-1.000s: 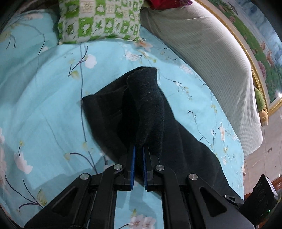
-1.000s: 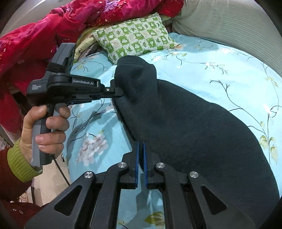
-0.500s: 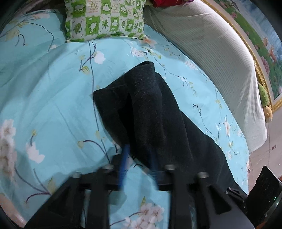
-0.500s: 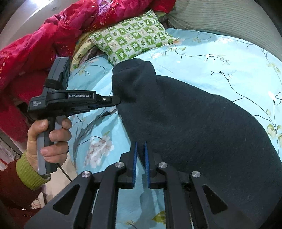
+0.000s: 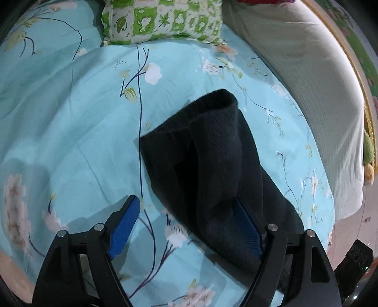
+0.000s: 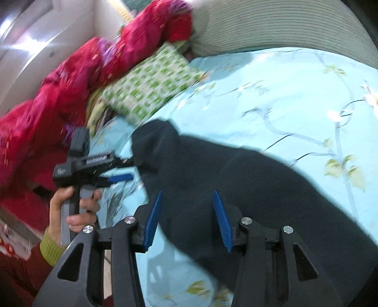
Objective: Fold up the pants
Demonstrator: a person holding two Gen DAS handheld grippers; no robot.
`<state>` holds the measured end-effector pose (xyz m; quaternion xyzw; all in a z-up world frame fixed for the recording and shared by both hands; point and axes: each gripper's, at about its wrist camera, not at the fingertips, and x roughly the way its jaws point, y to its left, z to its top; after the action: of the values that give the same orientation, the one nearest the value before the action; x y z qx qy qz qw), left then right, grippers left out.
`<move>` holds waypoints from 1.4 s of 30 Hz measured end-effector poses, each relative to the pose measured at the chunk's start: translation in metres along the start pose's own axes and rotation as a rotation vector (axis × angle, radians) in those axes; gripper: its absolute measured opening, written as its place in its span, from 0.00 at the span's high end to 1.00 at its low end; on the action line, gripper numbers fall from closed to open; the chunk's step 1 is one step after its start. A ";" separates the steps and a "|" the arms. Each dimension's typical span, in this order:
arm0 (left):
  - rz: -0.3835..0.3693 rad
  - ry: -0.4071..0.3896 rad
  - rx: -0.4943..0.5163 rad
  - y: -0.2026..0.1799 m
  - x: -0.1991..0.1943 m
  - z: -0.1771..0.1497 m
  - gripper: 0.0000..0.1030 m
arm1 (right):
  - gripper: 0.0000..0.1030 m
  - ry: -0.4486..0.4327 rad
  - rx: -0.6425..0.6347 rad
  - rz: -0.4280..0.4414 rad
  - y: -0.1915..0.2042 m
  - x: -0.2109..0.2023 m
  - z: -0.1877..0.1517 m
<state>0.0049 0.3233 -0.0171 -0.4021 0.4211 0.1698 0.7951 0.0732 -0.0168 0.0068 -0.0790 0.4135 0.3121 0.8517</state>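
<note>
Dark, nearly black pants (image 5: 212,153) lie folded along their length on the turquoise flowered bedsheet (image 5: 70,118), one end lumped up toward the pillow. My left gripper (image 5: 185,200) hovers over their near edge with its jaws opening; the right blue pad is beside the cloth and nothing is pinched. In the right wrist view the pants (image 6: 259,189) stretch from centre to lower right. My right gripper (image 6: 187,193) is above them, jaws opening, with cloth below but not pressed. The left gripper (image 6: 132,170), held by a hand (image 6: 78,207), sits at the pants' far end.
A green checked pillow (image 5: 163,21) lies at the head of the bed, with a red quilt (image 6: 70,94) heaped beside it. A striped grey-green bolster (image 5: 307,82) runs along the far side. The bed's edge drops off at lower left in the right wrist view.
Both grippers were shut on the pants' edge and have since opened, letting the cloth go. The raised fold has sunk flatter. The right gripper has lifted and rolled.
</note>
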 end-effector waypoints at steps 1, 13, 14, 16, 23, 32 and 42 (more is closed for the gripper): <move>0.002 0.003 -0.010 0.000 0.001 0.004 0.21 | 0.55 -0.010 0.009 -0.011 -0.005 -0.003 0.005; -0.019 0.001 -0.059 0.014 0.010 0.023 0.22 | 0.54 0.145 0.064 -0.082 -0.066 0.055 0.061; -0.019 -0.004 -0.056 0.013 0.011 0.022 0.23 | 0.54 0.173 0.047 -0.086 -0.065 0.064 0.062; -0.009 -0.012 -0.046 0.011 0.013 0.021 0.26 | 0.54 0.217 0.012 -0.085 -0.064 0.077 0.060; 0.030 -0.033 0.048 -0.002 0.025 0.024 0.52 | 0.72 0.286 -0.112 -0.099 -0.050 0.097 0.049; -0.148 -0.172 0.103 0.000 -0.028 0.005 0.83 | 0.85 0.110 -0.136 -0.037 -0.023 0.042 0.046; -0.309 -0.330 0.166 0.009 -0.097 -0.017 0.83 | 0.86 0.020 -0.121 0.004 -0.018 0.027 0.066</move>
<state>-0.0668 0.3221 0.0510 -0.3617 0.2312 0.0743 0.9001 0.1397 0.0077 0.0264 -0.1325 0.4025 0.3376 0.8405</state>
